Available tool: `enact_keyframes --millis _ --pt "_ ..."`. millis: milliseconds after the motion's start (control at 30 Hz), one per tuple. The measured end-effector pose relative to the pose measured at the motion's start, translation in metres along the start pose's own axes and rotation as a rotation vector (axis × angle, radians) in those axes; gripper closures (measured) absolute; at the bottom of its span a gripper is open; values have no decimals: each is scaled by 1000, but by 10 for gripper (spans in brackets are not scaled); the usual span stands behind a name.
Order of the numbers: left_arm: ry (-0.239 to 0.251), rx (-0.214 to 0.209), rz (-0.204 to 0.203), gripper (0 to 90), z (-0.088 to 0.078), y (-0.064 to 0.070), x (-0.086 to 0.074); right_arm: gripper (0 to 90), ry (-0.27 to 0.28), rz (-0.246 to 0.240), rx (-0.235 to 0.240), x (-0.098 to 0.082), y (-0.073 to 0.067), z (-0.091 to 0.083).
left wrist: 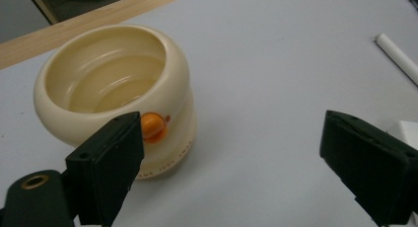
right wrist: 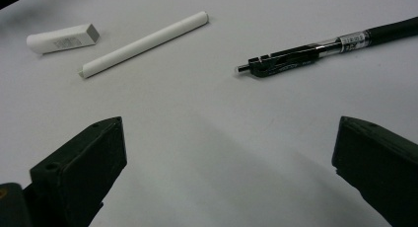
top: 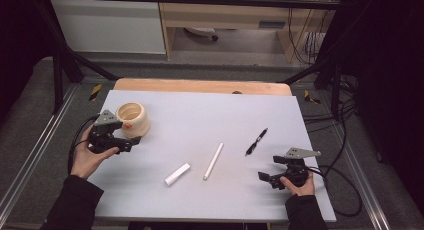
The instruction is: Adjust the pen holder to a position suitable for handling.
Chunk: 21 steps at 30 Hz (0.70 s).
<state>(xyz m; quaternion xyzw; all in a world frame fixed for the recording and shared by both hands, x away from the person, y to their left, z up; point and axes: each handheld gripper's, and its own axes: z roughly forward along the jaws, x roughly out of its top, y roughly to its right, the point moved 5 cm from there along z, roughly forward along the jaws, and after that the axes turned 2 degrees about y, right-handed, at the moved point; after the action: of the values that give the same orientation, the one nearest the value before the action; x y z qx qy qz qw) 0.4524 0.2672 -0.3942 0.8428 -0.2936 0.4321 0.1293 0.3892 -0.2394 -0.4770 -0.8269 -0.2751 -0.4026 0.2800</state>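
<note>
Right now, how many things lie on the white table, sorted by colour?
Cream: 1, the round pot
White: 2, the long stick and the short cap-like piece
Black: 1, the pen
Total: 4

In the left gripper view, one black jaw hid part of the cream pot (left wrist: pixel 113 89) below its orange knob (left wrist: pixel 154 127), and the lettering beneath that knob was too small to read. Right of the pot, the frame edge cut off the white stick (left wrist: pixel 398 56).
</note>
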Motion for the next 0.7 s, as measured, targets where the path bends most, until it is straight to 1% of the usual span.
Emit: enact_keyframes --millis 133,300,333,367,467,567,633,700 --pt "-1 18 -1 127 5 -5 8 7 0 4 1 0 0 0" --pt "-13 27 -2 161 11 -9 13 7 -2 0 -1 0 0 0" --pt "-22 43 5 168 13 -12 16 7 -2 0 -1 0 0 0" --pt "-23 48 8 174 14 -13 17 7 -3 1 -1 0 0 0" --pt "-20 52 3 201 17 -15 21 7 -5 1 -1 0 0 1" --pt "-33 57 7 224 21 -18 23 7 -6 5 2 0 -1 1" --pt "-32 61 11 240 23 -19 25 7 -5 3 1 0 0 1" --pt "-25 67 11 277 26 -21 28 7 -6 3 0 0 0 1"
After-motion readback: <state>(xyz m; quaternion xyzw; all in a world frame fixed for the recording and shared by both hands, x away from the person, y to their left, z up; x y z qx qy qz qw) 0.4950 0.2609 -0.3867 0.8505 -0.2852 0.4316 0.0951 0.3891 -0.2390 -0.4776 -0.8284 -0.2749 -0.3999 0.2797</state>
